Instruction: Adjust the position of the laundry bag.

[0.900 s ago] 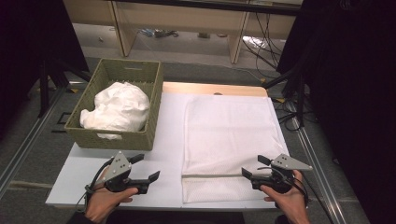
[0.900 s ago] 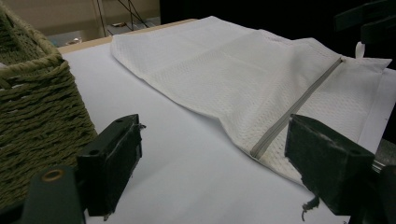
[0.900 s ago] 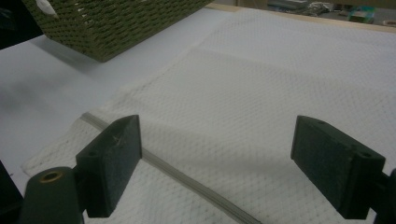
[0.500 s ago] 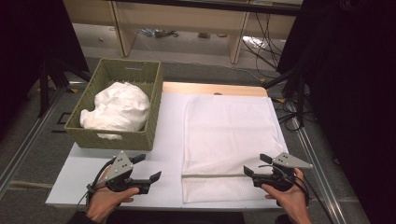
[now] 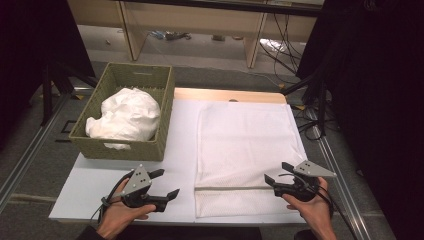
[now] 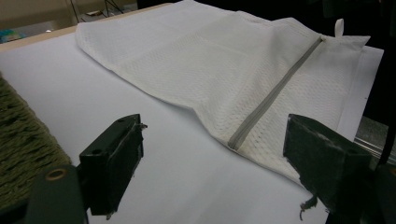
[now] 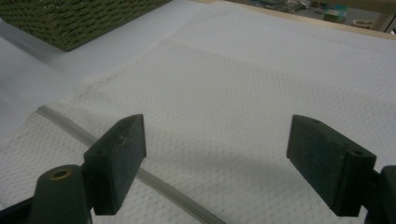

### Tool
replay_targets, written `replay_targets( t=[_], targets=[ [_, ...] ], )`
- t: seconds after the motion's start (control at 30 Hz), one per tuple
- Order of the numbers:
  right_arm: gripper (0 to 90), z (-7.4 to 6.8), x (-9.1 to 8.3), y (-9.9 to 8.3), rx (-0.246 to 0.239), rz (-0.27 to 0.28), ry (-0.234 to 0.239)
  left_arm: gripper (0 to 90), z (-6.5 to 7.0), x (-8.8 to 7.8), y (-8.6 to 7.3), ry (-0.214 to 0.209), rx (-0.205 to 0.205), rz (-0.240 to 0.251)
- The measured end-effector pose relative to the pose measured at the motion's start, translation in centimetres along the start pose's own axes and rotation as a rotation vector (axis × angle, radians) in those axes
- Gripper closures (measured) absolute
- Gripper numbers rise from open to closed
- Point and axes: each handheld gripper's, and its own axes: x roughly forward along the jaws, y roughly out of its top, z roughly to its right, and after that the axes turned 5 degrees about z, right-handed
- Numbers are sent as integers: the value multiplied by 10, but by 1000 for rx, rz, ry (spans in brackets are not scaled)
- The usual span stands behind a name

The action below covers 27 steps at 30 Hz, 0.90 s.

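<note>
— Lying flat on the white table (image 5: 100, 185), the mesh laundry bag (image 5: 245, 150) has its grey zipper (image 5: 235, 188) near the front edge.

— And the grippers?

— Left gripper (image 5: 167, 184) and right gripper (image 5: 276, 172) both spread, empty — one beside each end of the zipper.

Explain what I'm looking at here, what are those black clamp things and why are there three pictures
A person sits at a white table with a hand-held two-jaw tool in each hand: the left gripper and the right gripper. One picture comes from a camera overhead; the other two come from cameras riding on each gripper, looking along its black jaws. On the table lie a flat white mesh laundry bag with a grey zipper and a green woven basket holding a crumpled white cloth. Both grippers are open and hold nothing.
</note>
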Motion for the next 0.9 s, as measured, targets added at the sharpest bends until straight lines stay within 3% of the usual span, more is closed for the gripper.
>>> replay_targets(
  t=[0.17, 0.23, 0.3, 0.33, 0.4, 0.43, 0.47, 0.5, 0.53, 0.57, 0.7, 0.73, 0.8, 0.87, 0.9],
  targets=[
    [230, 7, 3, 1, 4, -15, -23, 196, 4, 14, -2, -31, -3, -47],
    [244, 15, 5, 3, -10, -6, -58, 199, 6, 19, -3, -30, -3, -65],
    [261, 21, 7, 4, 9, -23, -59, 201, 10, 27, -4, -40, 36, -109],
    [265, 23, 9, 4, 42, -29, -71, 202, 13, 33, -6, -43, 28, -134],
    [289, 33, 13, 5, 24, -32, -90, 209, 15, 43, -6, -64, 24, -148],
    [288, 34, 15, 5, 49, -28, -95, 232, 16, 48, -7, -87, 15, -155],
    [288, 38, 17, 6, 55, -33, -101, 272, 15, 54, -7, -103, 37, -165],
    [288, 43, 19, 7, 18, -28, -128, 297, 16, 59, -8, -87, 55, -173],
    [287, 43, 21, 6, 77, -34, -110, 290, 16, 65, -10, -87, 69, -190],
    [285, 46, 21, 7, 67, -41, -130, 287, 16, 69, -11, -90, 78, -200],
    [286, 54, 24, 6, 48, -57, -129, 310, 18, 87, -17, -113, 108, -245],
    [286, 53, 24, 6, 89, -77, -145, 314, 18, 92, -18, -117, 117, -258],
    [293, 58, 25, 6, 98, -85, -157, 367, 18, 98, -19, -128, 129, -282],
    [301, 65, 25, 5, 77, -80, -162, 459, 18, 102, -18, -129, 112, -277],
    [302, 68, 24, 5, 65, -95, -197, 544, 16, 103, -17, -127, 131, -284]
  ],
)
